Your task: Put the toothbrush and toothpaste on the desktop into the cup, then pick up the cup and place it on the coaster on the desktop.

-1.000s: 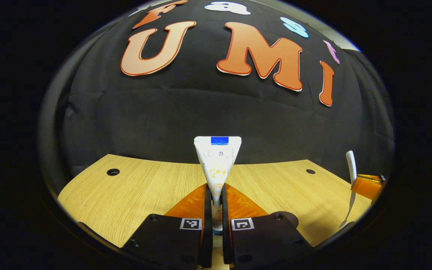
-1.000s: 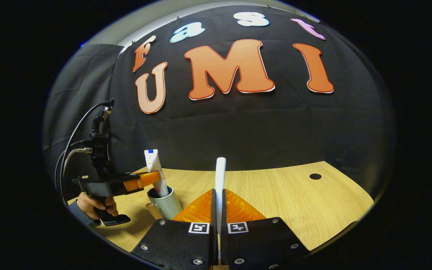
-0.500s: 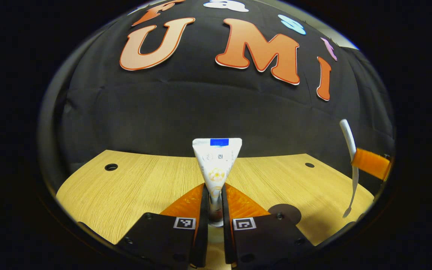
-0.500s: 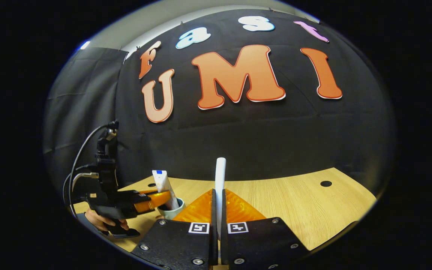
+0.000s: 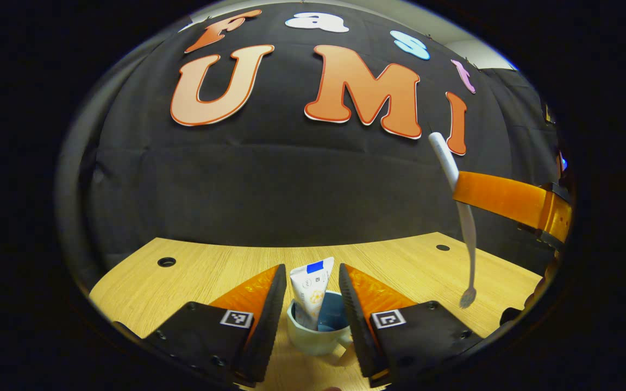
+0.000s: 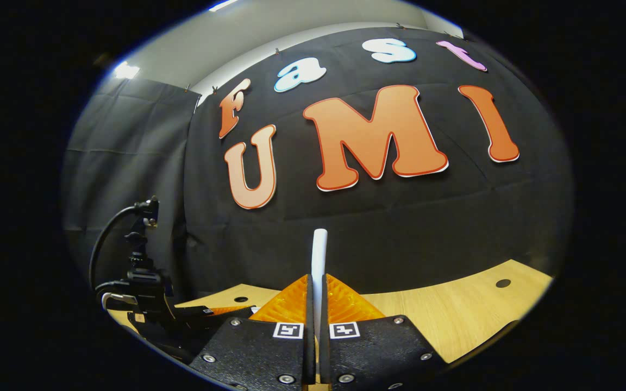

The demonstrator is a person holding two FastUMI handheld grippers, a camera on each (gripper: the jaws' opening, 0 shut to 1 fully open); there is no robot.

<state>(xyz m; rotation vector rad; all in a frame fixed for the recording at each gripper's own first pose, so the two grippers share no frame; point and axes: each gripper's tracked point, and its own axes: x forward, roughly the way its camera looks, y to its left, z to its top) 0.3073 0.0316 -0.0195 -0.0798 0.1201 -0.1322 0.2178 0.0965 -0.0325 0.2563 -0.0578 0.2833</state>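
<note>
In the left gripper view a white toothpaste tube (image 5: 311,290) stands tilted inside a pale cup (image 5: 318,336) on the wooden desktop (image 5: 210,271). My left gripper (image 5: 311,290) is open, its fingers on either side of the tube and cup, apart from both. At the right of that view the right gripper (image 5: 457,187) holds a white toothbrush (image 5: 468,233) high above the desk, bristles down. In the right gripper view my right gripper (image 6: 315,288) is shut on the toothbrush (image 6: 319,252), whose handle sticks up between the fingers. The left gripper (image 6: 171,317) sits low at the left.
The desktop (image 6: 454,320) has small round holes near its back corners (image 5: 166,262) (image 5: 443,247). The black booth wall rises right behind the desk. A cable (image 6: 104,239) loops up from the left gripper's body.
My left gripper has opened and let the toothpaste drop into the cup. The right gripper has risen and come closer to the cup with the toothbrush.
</note>
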